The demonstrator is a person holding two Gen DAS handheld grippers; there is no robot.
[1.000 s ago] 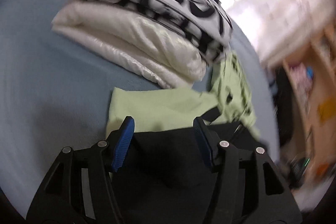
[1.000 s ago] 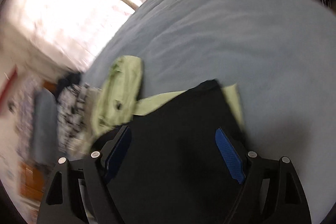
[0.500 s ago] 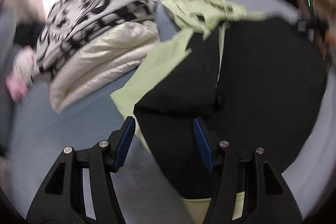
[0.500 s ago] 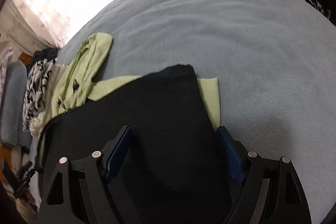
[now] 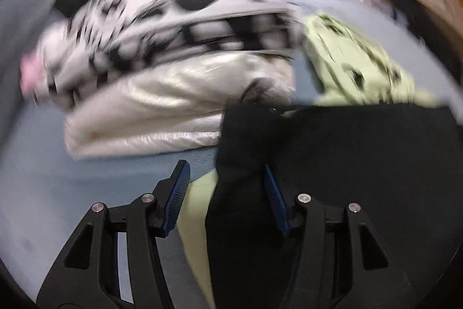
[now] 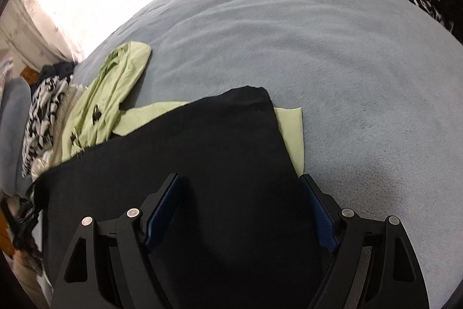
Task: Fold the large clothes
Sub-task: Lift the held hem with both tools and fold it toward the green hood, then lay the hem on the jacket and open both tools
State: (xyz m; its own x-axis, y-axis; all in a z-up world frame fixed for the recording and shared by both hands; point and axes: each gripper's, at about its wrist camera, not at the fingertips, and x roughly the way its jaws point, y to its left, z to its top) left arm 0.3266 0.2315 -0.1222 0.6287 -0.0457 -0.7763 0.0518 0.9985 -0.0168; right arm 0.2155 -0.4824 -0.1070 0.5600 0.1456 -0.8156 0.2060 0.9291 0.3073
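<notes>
- Since the earlier frames our left view has swung round: the folded stack, which sat off to one side half a second ago, now lies straight beyond the fingers, and the black garment's edge has come between them. The right view has sunk closer to the cloth and then settled.
- Nearest in, our left gripper [image 5: 224, 187] has its jaws closing, with the left edge of the black garment [image 5: 332, 178] standing between the blue pads; neither pad clearly presses on it yet.
- Our right gripper [image 6: 240, 210] hangs with its fingers wide apart over the black cloth [image 6: 188, 164], which spreads under and between them; the right finger sits just at the cloth's right edge.
- Just past both sets of fingertips, a pale green garment [image 6: 290, 132] peeks out from under the black one.
- Further off, the blue-grey bed cover [image 6: 318, 48] carries everything, and a stack of a white glossy jacket [image 5: 162, 106] under a black-and-white patterned top [image 5: 179, 16] lies beyond the left fingers.
- To do this step well, we judge the left pads should close on the black layer alone, not the green beneath, and the right should take the matching edge so the fold stays square.
</notes>
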